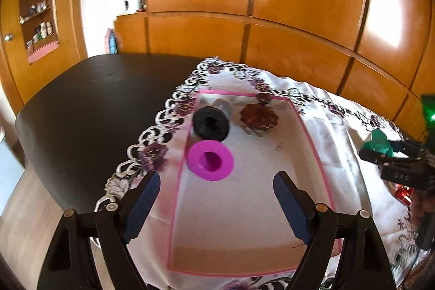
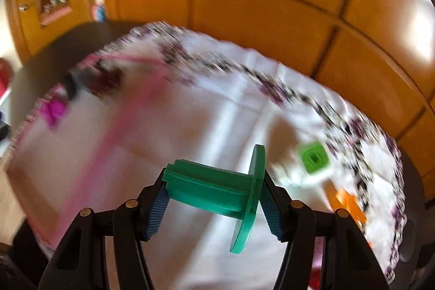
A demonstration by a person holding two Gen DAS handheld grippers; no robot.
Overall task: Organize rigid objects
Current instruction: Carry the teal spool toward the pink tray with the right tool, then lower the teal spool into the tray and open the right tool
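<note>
My right claw [image 2: 213, 204] grips a green spool [image 2: 217, 192] end to end, above the bench cloth [image 2: 231, 105]; my left claw [image 1: 216, 204] is wide open, empty. In the pink-edged tray [image 1: 310, 132]: pink spool [image 1: 210, 160], black spool [image 1: 210, 123], brown piece [image 1: 258, 117]. Left outside: green cube [image 2: 314, 156], orange piece [image 2: 348, 201].

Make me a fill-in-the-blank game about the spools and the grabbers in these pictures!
1. The right gripper is holding a ____ spool.
2. The left gripper is open and holds ____.
3. Inside the pink-edged tray, the black spool sits beside a ____ spool.

Missing words: green; nothing; pink
</note>
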